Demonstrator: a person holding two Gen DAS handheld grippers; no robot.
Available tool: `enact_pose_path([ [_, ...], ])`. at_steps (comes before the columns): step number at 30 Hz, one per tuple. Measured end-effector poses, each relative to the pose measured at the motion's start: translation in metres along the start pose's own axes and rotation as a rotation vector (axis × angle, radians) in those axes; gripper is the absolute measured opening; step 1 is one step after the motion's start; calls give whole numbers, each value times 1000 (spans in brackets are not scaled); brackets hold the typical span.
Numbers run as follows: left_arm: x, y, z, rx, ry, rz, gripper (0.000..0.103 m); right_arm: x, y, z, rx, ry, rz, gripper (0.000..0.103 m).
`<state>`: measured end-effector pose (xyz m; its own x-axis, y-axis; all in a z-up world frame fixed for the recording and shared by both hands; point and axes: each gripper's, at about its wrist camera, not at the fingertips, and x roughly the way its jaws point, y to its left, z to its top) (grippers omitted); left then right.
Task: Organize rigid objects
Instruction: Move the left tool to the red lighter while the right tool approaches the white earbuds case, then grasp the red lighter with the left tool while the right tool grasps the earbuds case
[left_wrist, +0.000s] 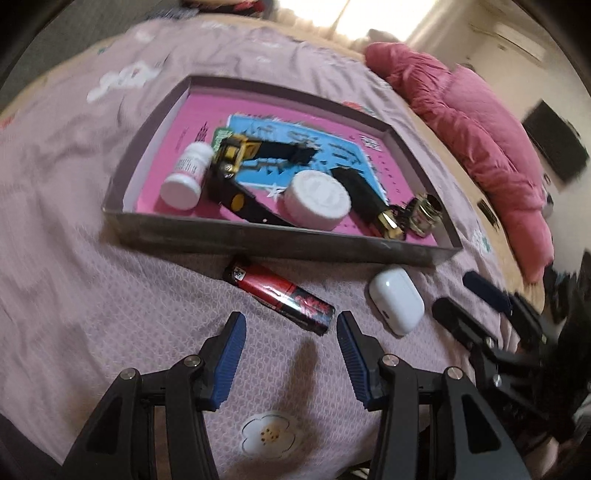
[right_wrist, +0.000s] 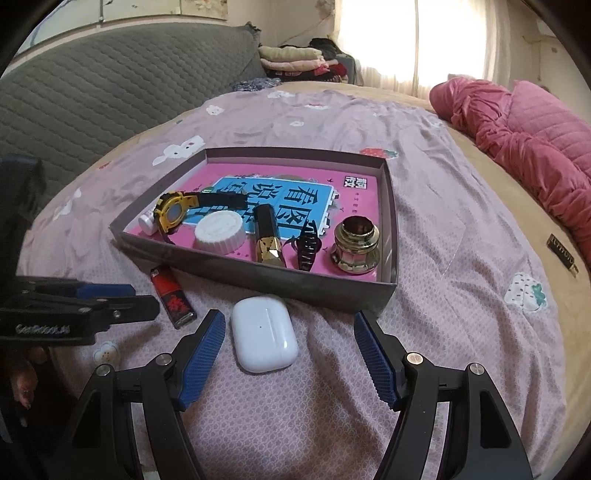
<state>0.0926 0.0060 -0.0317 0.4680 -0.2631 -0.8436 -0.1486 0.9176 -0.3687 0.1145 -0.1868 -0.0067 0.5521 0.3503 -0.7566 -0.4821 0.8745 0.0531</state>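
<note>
A shallow grey box (left_wrist: 258, 242) (right_wrist: 266, 278) with a pink book inside lies on the bed. It holds a white bottle (left_wrist: 186, 173), a yellow-black watch (right_wrist: 173, 212), a white round lid (left_wrist: 317, 203) (right_wrist: 219, 230), a black-gold lipstick (right_wrist: 269, 238), a black hair clip (right_wrist: 308, 249) and a gold cap (right_wrist: 356, 242). A red lighter (left_wrist: 280, 295) (right_wrist: 173, 297) and a white earbud case (left_wrist: 397, 299) (right_wrist: 264, 334) lie in front of the box. My left gripper (left_wrist: 291, 330) is open just before the lighter. My right gripper (right_wrist: 290, 345) is open around the earbud case.
A pink quilt (right_wrist: 517, 136) is bunched at the right of the bed. A grey sofa (right_wrist: 110, 92) stands behind on the left, with folded clothes (right_wrist: 291, 59) beyond. The lilac bedsheet (right_wrist: 461, 295) spreads around the box.
</note>
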Motion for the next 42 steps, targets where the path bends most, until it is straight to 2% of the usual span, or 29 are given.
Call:
enact_pose_path([
  [4,9,1,8,-62,25,-22,51,5,-5,0,34,18,21,74],
  [11,33,-3,18,-108,96,51,51,19,-5,-1,51,58,48,74],
  [23,53,-4,34,-198,157,110,51,47,7,-1,16,110,47,74],
  [26,53,-3,33,-187,149,136,41,54,10,-3,-7,124,30,74],
  [31,52,10,33,-195,150,98,26,63,17,-6,-56,131,-9,75],
  [38,45,26,27,-181,135,-4,19,68,16,-8,-52,128,-6,76],
  [42,37,33,18,-159,96,-52,17,66,15,-8,-62,124,-7,72],
])
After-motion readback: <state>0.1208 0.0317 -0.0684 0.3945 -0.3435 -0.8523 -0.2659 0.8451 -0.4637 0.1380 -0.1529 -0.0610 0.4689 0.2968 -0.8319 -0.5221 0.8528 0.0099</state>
